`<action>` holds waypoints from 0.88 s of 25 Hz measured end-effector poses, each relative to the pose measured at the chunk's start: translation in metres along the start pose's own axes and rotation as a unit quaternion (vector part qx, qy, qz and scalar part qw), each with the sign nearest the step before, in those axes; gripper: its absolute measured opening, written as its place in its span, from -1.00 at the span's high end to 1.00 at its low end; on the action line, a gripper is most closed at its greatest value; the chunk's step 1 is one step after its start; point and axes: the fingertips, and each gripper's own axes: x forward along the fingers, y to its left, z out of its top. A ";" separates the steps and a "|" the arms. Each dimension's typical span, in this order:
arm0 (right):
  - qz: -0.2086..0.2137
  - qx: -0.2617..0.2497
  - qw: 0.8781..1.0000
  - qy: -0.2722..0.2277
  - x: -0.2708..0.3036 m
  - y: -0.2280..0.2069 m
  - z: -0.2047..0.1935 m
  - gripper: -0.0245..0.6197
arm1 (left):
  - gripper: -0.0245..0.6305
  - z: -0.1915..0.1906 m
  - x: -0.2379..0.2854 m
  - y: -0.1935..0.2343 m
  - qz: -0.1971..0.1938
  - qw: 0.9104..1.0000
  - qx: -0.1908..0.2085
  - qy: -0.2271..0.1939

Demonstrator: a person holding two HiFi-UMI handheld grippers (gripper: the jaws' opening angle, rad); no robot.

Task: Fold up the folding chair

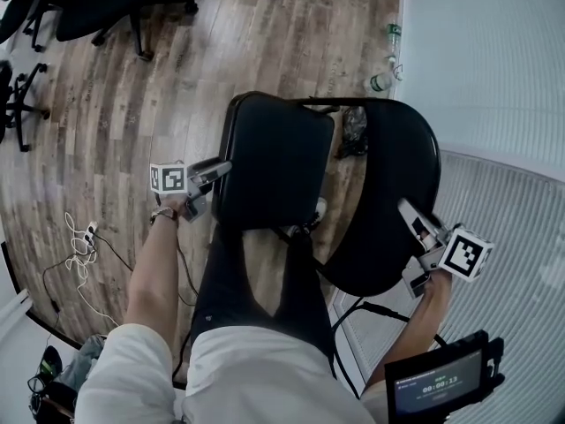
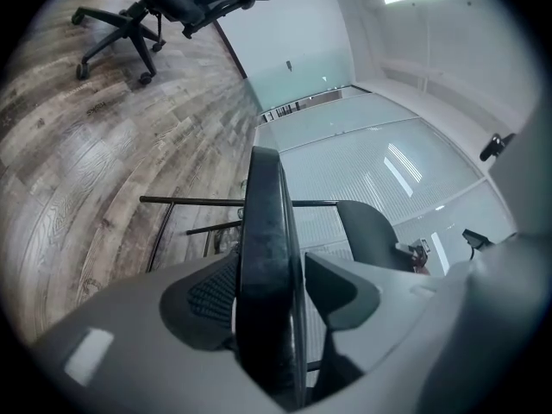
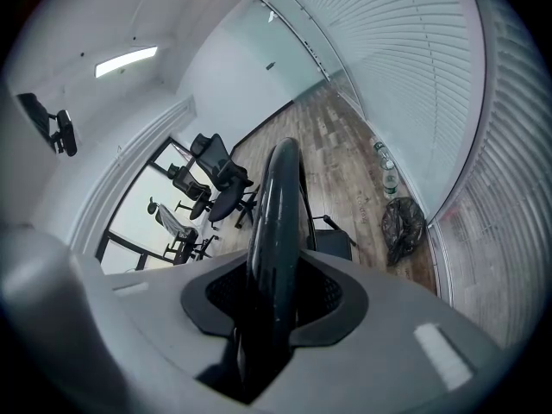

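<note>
The folding chair [image 1: 353, 201] stands on the wooden floor [image 1: 265, 34] near its right edge, close beside the wall of pale blinds [image 1: 494, 78]. Its two black pads are tilted up towards each other. The left tongs [image 1: 221, 170] are set fairly wide and clamped on the left edge of the squarish pad [image 1: 274, 162]. In the left gripper view that pad's rim fills the gap between the jaws, with the left one hard against it and the right one just at its face. The right tongs [image 1: 410, 215] are narrower and grip the right edge of the rounder pad [image 1: 388, 148], with both jaws pressed on it. Thin black frame bars [image 2: 216, 202] run behind the pads.

Along the floor's right edge stand a few bottles [image 1: 381, 82], with a crumpled black bag [image 1: 355, 131] just beside the chair. Office chairs [image 1: 115, 3] sit at the far left corner, well apart. White cables [image 1: 79, 254] lie along the left edge. A small screen [image 1: 439, 387] shows at the person's right side.
</note>
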 end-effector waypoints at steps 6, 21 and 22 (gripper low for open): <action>-0.002 0.006 1.000 -0.002 -0.001 -0.007 -0.004 0.65 | 0.23 -0.005 0.007 -0.011 -0.007 1.000 0.003 -0.006; -0.042 -0.017 0.999 0.005 -0.005 -0.041 -0.009 0.63 | 0.23 -0.021 0.039 -0.037 -0.029 0.999 0.014 -0.003; -0.041 -0.018 0.999 0.004 -0.005 -0.042 -0.009 0.63 | 0.23 -0.022 0.041 -0.039 -0.032 0.999 0.016 -0.002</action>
